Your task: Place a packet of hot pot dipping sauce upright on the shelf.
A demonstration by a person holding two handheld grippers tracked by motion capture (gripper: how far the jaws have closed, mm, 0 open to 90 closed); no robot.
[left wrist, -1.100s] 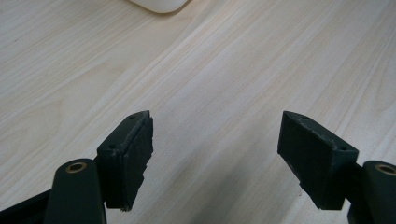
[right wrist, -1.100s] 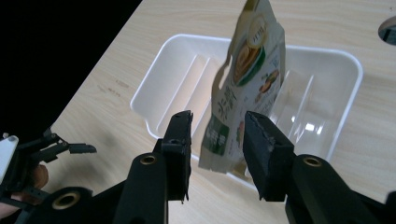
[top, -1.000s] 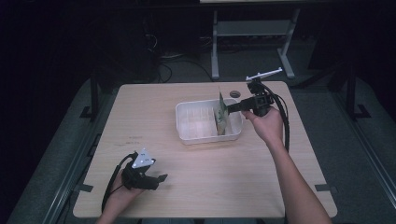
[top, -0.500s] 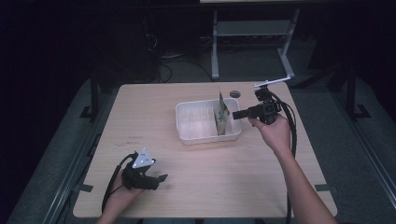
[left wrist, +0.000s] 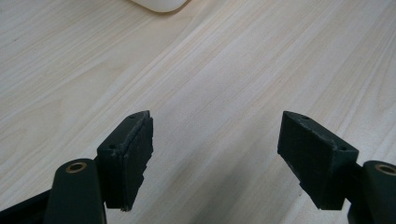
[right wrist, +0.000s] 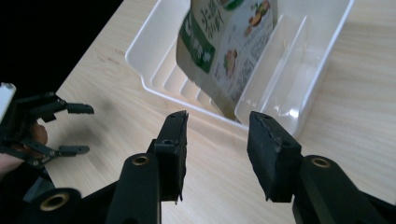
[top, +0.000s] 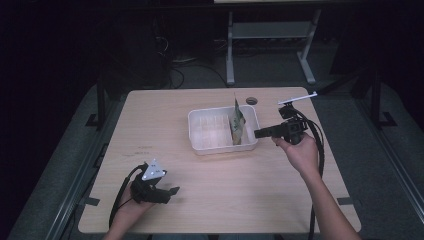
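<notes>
Dark floor surrounds a pale wooden tabletop (top: 210, 200) on which a white tray (top: 200, 145) holds a pouch (top: 237, 125) standing on edge in its right compartment, leaning against a divider. Compared with a second ago, when the right gripper (top: 257, 133) was at the pouch inside the tray, it has drawn back just outside the tray's right wall with jaws partly open and empty, which suggests that the placing is done and the pouch released. Near the front edge, well apart from the tray, the left gripper (top: 172, 191) rests with jaws wide and empty.
</notes>
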